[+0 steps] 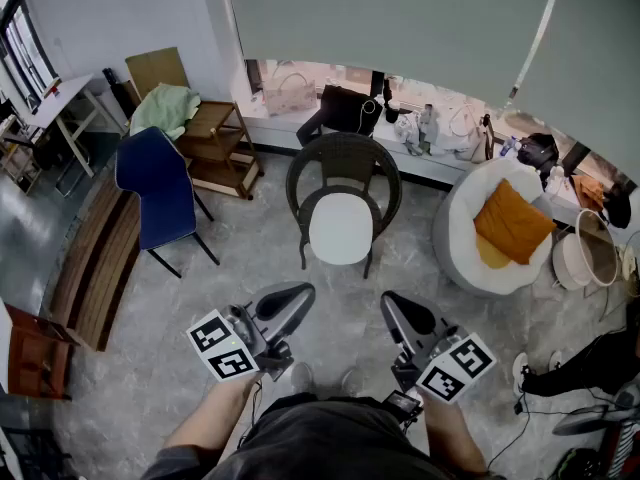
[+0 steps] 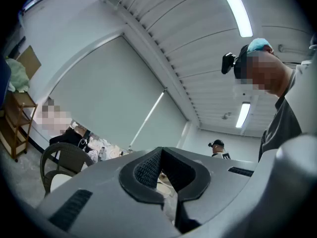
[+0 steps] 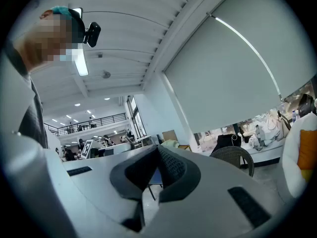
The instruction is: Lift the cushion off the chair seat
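Observation:
A dark wicker chair [image 1: 343,173] stands in the middle of the floor, with a white oval cushion [image 1: 341,228] lying on its seat. Both grippers are held low in front of the person, well short of the chair. My left gripper [image 1: 300,296] is shut with nothing between its jaws, and so is my right gripper [image 1: 395,304]. In the left gripper view the shut jaws [image 2: 161,175] point slightly upward, and the chair [image 2: 62,157] shows at the lower left. In the right gripper view the shut gripper [image 3: 156,175] points level, with the chair [image 3: 233,155] to its right.
A blue chair [image 1: 160,188] and a wooden shelf [image 1: 215,143] with a green cloth [image 1: 165,108] stand to the left. At the right is a round white armchair [image 1: 470,238] with an orange cushion [image 1: 512,220]. A wooden bench [image 1: 95,263] runs along the left; a basket [image 1: 585,253] sits far right.

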Demonstrator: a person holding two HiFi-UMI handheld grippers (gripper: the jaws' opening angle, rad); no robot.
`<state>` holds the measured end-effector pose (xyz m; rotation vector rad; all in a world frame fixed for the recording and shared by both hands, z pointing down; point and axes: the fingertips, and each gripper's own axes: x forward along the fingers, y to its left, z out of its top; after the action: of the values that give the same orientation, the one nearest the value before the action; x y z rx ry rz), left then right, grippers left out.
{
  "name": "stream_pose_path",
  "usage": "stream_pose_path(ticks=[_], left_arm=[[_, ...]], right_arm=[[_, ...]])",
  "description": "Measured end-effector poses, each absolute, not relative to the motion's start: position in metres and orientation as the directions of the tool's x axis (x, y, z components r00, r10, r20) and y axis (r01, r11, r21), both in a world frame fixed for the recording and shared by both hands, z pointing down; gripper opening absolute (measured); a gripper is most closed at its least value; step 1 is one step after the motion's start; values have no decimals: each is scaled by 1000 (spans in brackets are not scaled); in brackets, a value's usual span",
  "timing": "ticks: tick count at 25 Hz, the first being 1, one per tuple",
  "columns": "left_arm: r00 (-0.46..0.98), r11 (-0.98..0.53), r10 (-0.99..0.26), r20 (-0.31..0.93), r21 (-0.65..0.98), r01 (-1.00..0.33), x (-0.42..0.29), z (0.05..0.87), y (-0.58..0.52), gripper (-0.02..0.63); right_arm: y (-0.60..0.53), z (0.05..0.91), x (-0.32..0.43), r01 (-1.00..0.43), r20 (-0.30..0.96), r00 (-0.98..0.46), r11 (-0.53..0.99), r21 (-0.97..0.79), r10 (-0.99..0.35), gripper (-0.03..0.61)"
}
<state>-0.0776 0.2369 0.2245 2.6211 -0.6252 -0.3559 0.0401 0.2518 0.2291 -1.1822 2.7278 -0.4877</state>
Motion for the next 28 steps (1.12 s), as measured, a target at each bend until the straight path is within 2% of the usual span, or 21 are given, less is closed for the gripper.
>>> stream_pose_path(ticks=[28], left_arm=[[843,-804,-521,-135,410,-432,-14,229,247,9]], right_arm=[[254,243,111,-647,-22,-710,664,-375,-704,6]])
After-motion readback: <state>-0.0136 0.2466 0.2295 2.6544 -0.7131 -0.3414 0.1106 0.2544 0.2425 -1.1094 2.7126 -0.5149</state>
